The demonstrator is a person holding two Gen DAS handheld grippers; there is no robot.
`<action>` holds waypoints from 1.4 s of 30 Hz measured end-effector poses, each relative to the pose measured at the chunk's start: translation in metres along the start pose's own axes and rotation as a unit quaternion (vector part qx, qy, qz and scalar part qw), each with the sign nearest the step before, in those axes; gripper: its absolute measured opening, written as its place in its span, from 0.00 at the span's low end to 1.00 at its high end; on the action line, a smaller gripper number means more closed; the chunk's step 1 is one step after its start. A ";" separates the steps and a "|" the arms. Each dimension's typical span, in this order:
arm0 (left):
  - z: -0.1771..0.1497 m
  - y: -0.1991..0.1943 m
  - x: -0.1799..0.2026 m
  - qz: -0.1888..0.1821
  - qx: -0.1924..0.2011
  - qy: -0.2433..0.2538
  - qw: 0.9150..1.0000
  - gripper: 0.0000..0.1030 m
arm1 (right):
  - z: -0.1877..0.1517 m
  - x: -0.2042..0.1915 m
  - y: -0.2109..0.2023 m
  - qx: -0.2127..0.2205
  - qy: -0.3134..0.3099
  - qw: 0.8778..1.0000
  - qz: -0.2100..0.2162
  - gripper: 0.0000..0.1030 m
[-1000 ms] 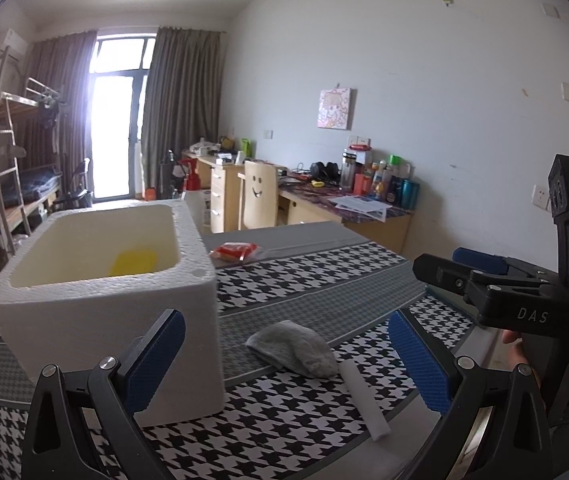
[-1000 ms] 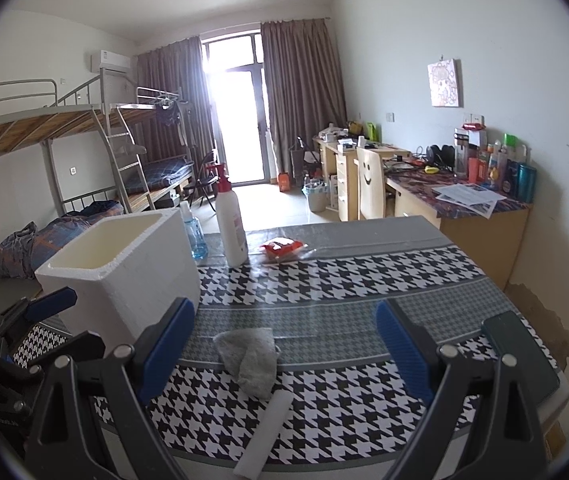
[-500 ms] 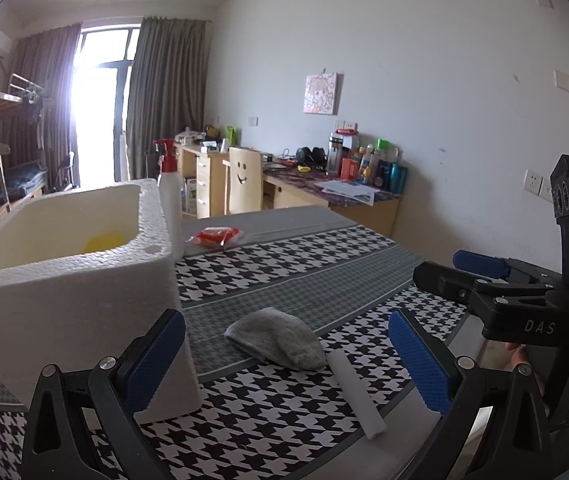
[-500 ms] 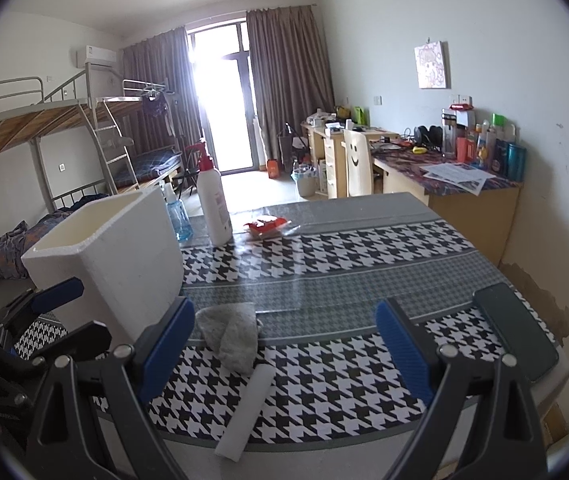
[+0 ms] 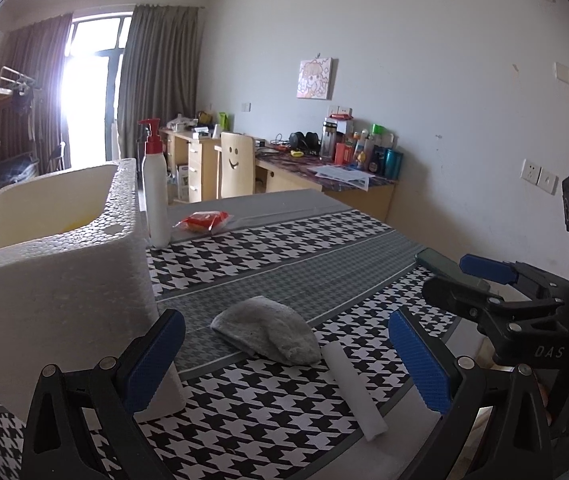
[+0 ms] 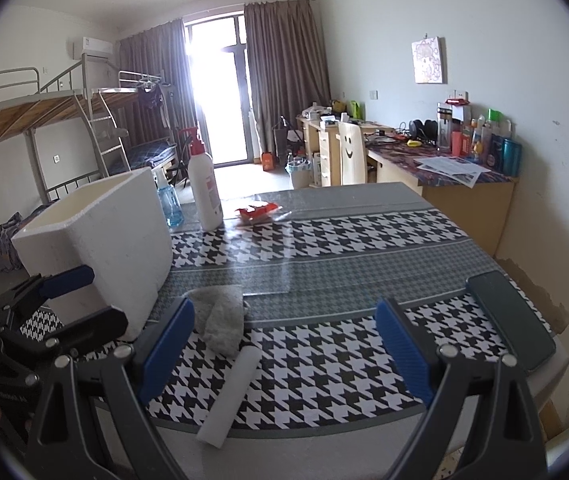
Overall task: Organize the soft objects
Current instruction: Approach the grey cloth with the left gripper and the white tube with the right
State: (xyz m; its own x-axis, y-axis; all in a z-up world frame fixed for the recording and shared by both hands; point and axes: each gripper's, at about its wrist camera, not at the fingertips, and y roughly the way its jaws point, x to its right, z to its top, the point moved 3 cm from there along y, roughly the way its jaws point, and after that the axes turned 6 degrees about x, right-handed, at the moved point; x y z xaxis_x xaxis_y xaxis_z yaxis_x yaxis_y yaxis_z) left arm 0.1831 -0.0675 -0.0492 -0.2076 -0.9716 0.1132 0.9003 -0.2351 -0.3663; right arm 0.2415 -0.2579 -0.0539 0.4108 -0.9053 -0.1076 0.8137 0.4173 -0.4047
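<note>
Both your grippers, left (image 5: 286, 360) and right (image 6: 284, 346), hover with fingers spread, empty; next, grasp the crumpled grey cloth (image 5: 268, 334) beside the white foam box (image 5: 64, 280).

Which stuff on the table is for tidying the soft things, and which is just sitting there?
For the job: grey cloth, white foam roll, foam box.

Just lying about: pump bottle, red packet, phone, blue bottle.

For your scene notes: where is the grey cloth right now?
In both views, the grey cloth lies on the houndstooth table, between the foam box and white roll.
</note>
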 end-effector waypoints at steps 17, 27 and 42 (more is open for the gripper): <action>-0.007 0.031 0.008 0.020 -0.027 0.007 0.999 0.99 | -0.023 0.009 0.002 -0.020 0.002 1.000 0.007 0.92; -0.008 0.044 0.018 0.019 -0.045 0.020 0.999 0.99 | -0.038 0.008 -0.002 -0.032 0.008 0.999 0.025 0.92; -0.014 0.060 0.024 0.017 -0.067 0.022 0.997 0.99 | -0.047 0.006 -0.002 -0.042 0.018 0.999 0.029 0.92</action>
State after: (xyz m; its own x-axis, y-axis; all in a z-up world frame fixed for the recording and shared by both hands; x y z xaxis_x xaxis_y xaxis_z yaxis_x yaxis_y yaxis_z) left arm 0.2268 -0.1055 -0.0816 -0.1966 -0.9788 0.0583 0.8483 -0.1996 -0.4905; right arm 0.2233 -0.2682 -0.0970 0.4407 -0.8825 -0.1643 0.7508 0.4626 -0.4715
